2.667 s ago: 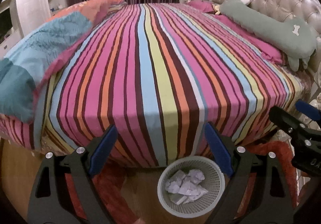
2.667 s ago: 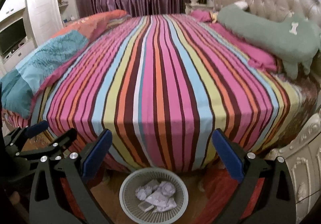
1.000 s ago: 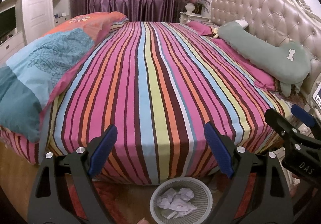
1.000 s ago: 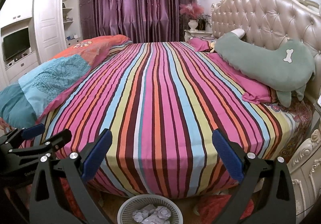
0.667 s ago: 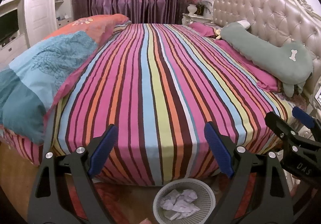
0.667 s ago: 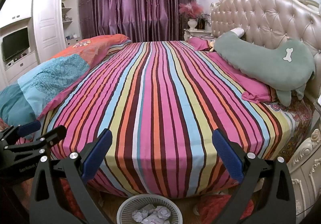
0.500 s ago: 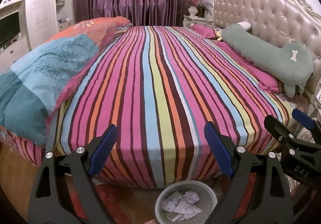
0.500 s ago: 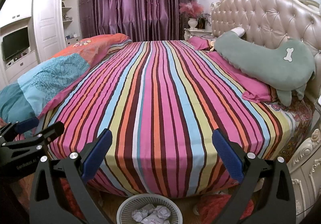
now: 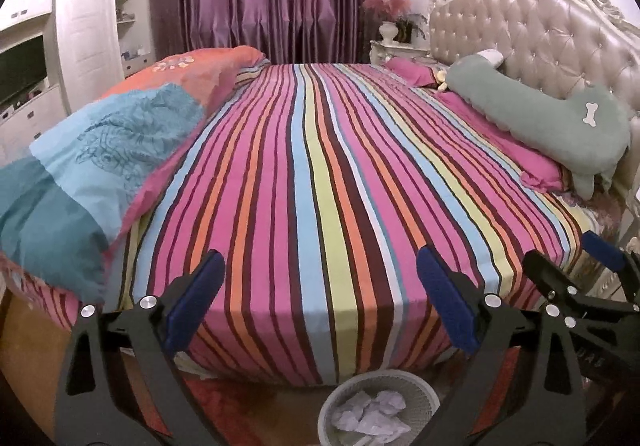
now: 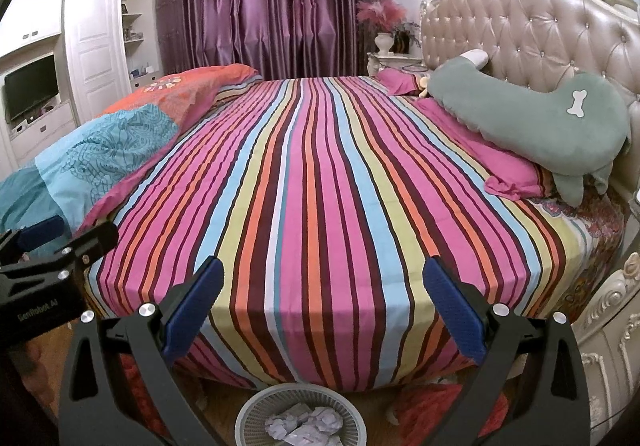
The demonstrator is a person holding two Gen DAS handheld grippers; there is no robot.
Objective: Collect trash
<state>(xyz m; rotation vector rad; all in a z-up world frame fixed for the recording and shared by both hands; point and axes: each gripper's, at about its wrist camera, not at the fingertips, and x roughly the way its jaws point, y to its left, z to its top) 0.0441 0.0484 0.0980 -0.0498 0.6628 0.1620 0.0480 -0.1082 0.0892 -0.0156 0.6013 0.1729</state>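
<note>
Left wrist view: the left gripper (image 9: 320, 298) has its jaws wide apart, having just been opening, with nothing between them. The right gripper (image 10: 320, 302) also stands spread and empty. Both point over the near edge of the striped bedsheet (image 9: 320, 186). Below that edge, on the floor, a white wastebasket (image 9: 424, 390) holds crumpled paper (image 9: 372, 412). A green bone-marked pillow (image 10: 532, 118) lies against the tufted headboard (image 10: 540, 30). A blue and orange duvet (image 9: 112, 150) is bunched along the bed's left side.
</note>
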